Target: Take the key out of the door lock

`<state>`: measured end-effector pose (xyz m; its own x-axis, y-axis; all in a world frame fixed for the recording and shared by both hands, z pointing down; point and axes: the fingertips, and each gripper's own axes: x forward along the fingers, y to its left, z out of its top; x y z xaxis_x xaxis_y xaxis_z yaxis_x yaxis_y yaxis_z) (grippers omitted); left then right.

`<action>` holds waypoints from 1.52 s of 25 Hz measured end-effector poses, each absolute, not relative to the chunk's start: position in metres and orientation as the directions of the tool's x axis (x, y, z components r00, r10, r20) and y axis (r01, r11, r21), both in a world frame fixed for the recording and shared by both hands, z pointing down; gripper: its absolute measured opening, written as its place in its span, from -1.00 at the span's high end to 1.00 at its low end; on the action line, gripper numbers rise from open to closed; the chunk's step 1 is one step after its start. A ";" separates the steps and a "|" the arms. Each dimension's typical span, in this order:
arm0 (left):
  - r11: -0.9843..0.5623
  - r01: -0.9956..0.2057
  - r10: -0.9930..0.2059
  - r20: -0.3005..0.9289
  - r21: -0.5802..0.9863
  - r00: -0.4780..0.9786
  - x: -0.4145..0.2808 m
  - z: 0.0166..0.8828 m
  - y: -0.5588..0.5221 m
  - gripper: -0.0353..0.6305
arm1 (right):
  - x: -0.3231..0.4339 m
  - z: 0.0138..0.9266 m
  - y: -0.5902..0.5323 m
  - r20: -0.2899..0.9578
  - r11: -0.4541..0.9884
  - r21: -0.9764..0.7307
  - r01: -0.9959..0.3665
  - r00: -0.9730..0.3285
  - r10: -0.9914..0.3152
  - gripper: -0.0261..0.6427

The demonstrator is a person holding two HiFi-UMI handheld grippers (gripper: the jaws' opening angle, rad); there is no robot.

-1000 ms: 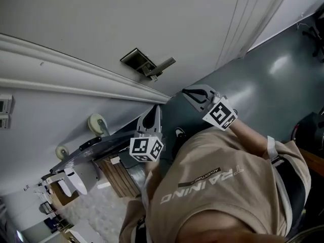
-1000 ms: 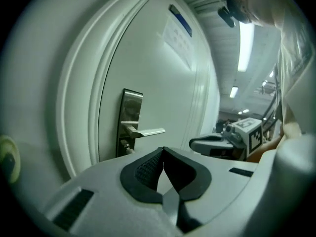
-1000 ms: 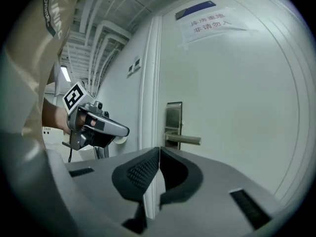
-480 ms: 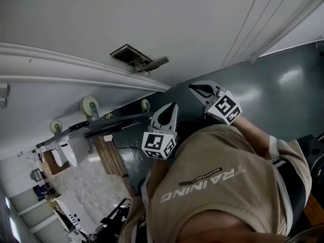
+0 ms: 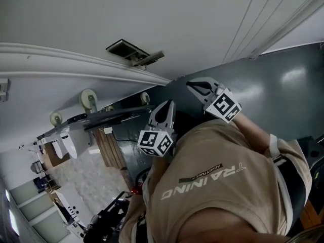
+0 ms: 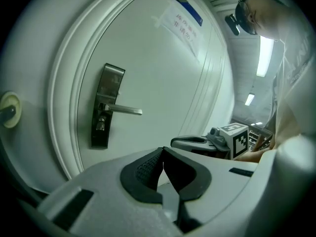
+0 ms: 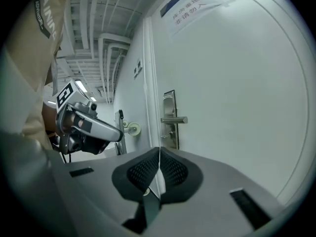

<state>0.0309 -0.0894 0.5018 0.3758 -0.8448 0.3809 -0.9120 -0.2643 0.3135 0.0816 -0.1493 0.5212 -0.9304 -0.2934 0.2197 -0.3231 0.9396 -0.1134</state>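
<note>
Left gripper point(image 6: 163, 152): jaws drawn together, the dark ribbed pads meeting at their tips with nothing between them. It is held up in front of the door point(image 6: 163, 68) and well apart from it.
Right gripper point(image 7: 159, 153): jaws closed pad against pad, only a thin seam showing, nothing gripped. It hangs clear of the door, near the left gripper.
Aim: in the head view both sets of tips point toward the door, and each marker cube point(image 5: 157, 142) sits at the end nearer the person's chest.
Lock plate point(image 6: 105, 105): tall, narrow and dark, set upright near the door's edge, just beside the frame moulding point(image 6: 66, 107).
Lever handle point(image 6: 123, 110): silver and level, reaching from the plate's middle toward the door's centre.
Key point(image 6: 100, 125): a small bright piece in the lower part of the lock plate, just under the lever handle. It is too small to tell key from cylinder. Neither gripper touches it.
Paper notice point(image 7: 192, 6): stuck on the upper part of the door, with a blue strip along one edge. Its print is too small to read.
Round fitting point(image 6: 9, 110): a cream disc beyond the frame moulding, away from the door.
Person: a beige shirt point(image 5: 217, 186) fills the lower right of the head view, with grey floor point(image 5: 273, 75) beyond it.
</note>
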 end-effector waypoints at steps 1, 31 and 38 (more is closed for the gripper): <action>-0.271 -0.905 -0.839 0.380 0.329 0.390 0.035 0.502 -0.090 0.88 | 0.086 0.523 -0.151 0.217 0.935 -0.127 -0.332 -0.929 -0.301 0.88; -0.231 -0.945 -0.868 0.389 0.232 0.308 0.026 0.495 -0.092 0.88 | 0.075 0.519 -0.147 0.182 0.940 -0.185 -0.288 -0.950 -0.255 0.88; -0.243 -0.936 -0.864 0.382 0.254 0.328 0.026 0.502 -0.103 0.88 | 0.070 0.518 -0.155 0.183 0.942 -0.174 -0.289 -0.949 -0.257 0.88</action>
